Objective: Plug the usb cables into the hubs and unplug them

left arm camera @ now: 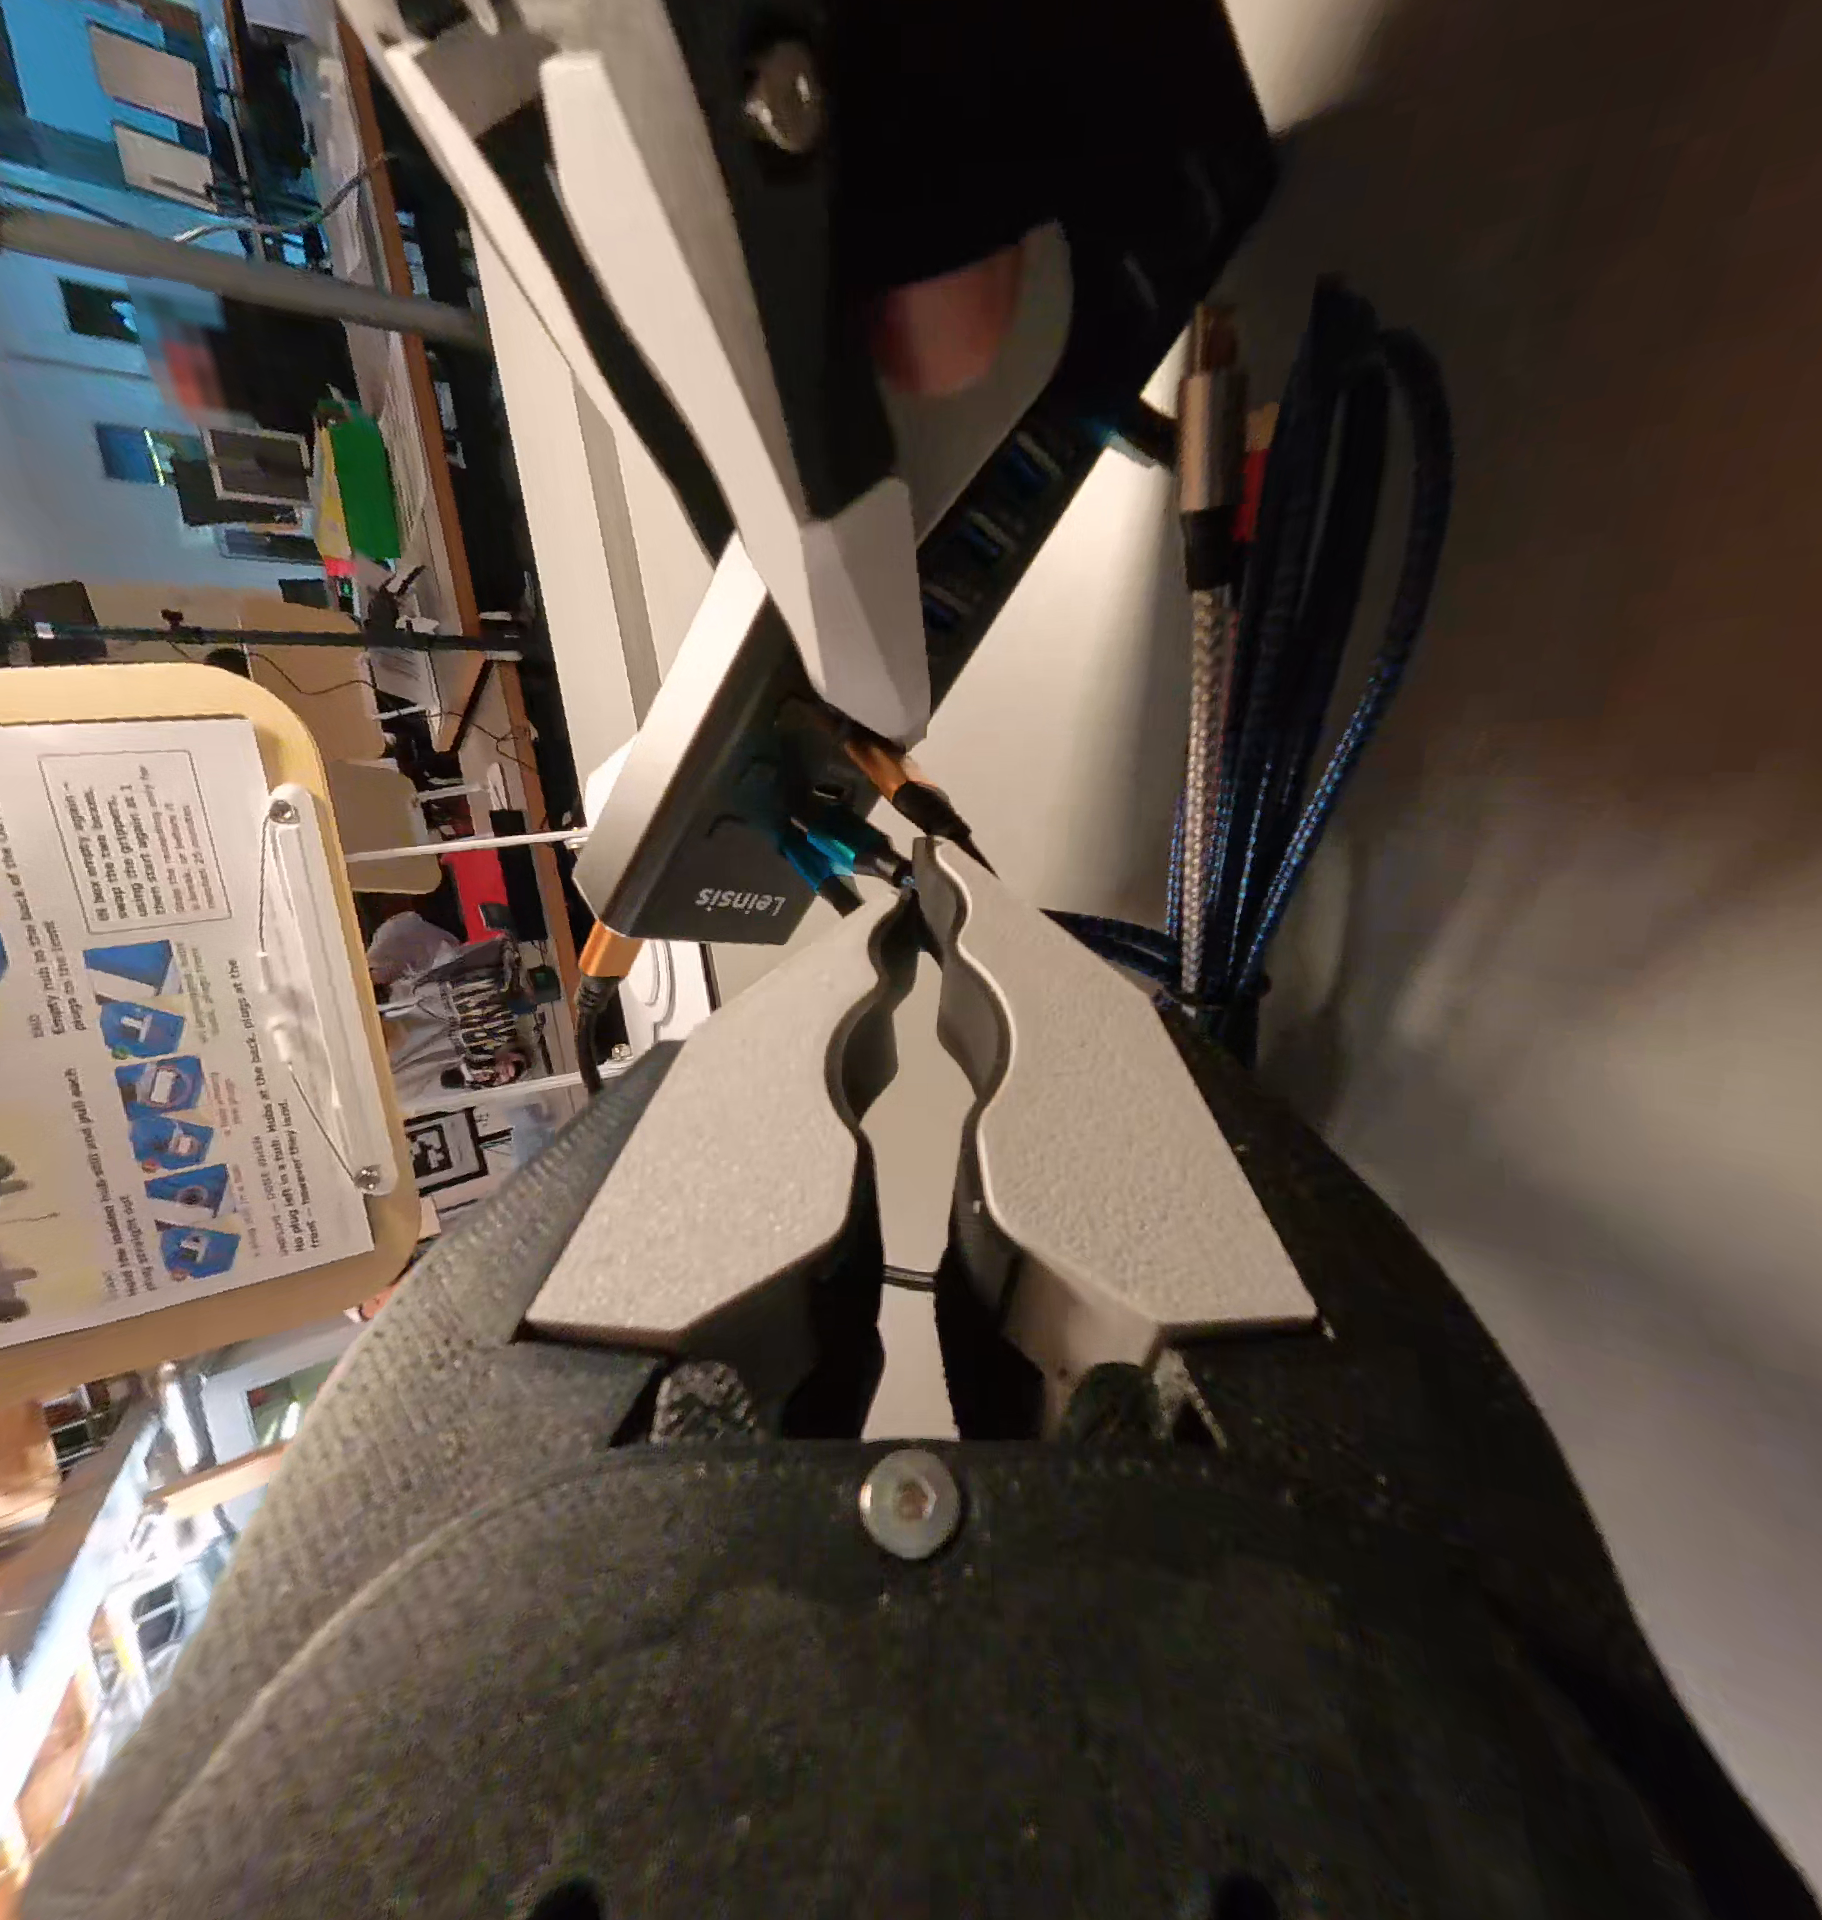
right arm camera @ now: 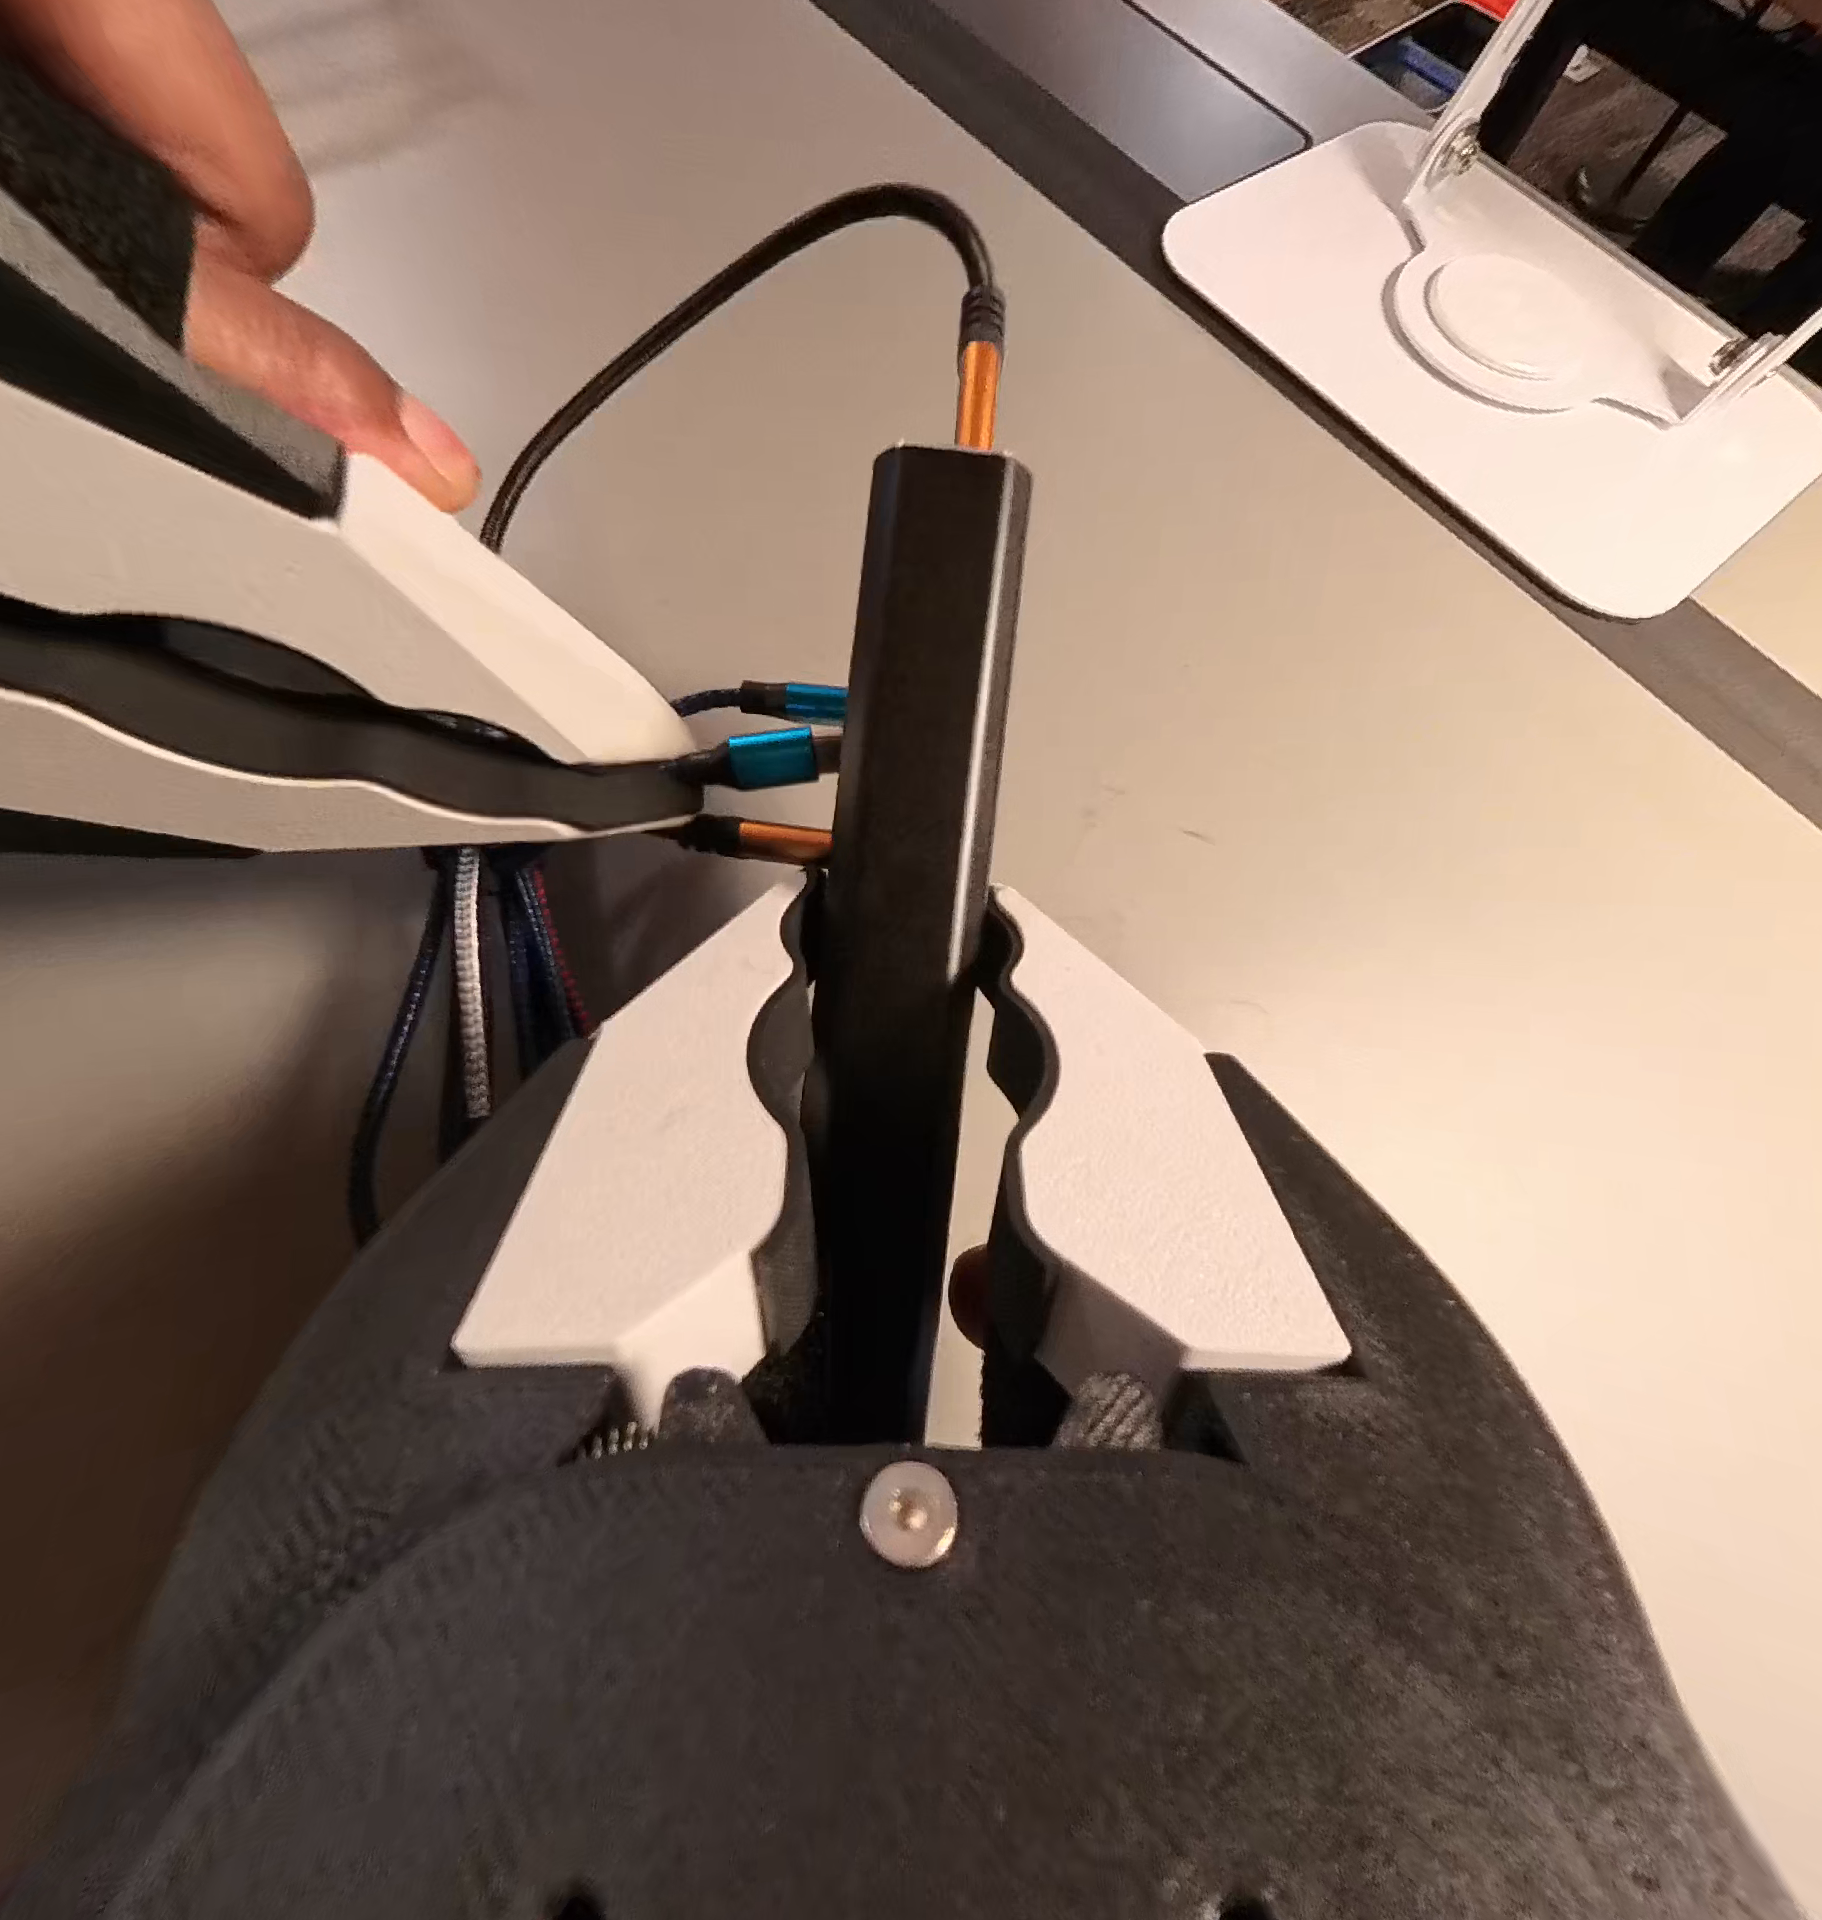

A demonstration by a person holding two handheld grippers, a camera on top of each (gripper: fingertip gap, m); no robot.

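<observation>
Right now my right gripper [right arm camera: 902,914] is clamped across the slim black-and-silver USB hub [right arm camera: 933,748], holding it on edge above the pale tabletop [right arm camera: 1302,935], its far end pointing away from me. My left gripper [right arm camera: 683,795] comes in from the left, pinched on the black cable just behind the lower blue metal-sleeved plug [right arm camera: 777,755], which sits in the hub's left face between another blue plug [right arm camera: 808,703] farther off and an orange-sleeved plug [right arm camera: 782,836] nearer. A second orange-sleeved plug [right arm camera: 980,379] stands in the far end. I judge the hub light and rigid, its smooth shell apt to slide, so my grip across its flat faces suits it. The braided cable is limp and would stretch or kink; the stiff sleeve is the better hold, pulled straight out to the left. A bundle of spare braided cables [right arm camera: 481,966] hangs near left.
</observation>
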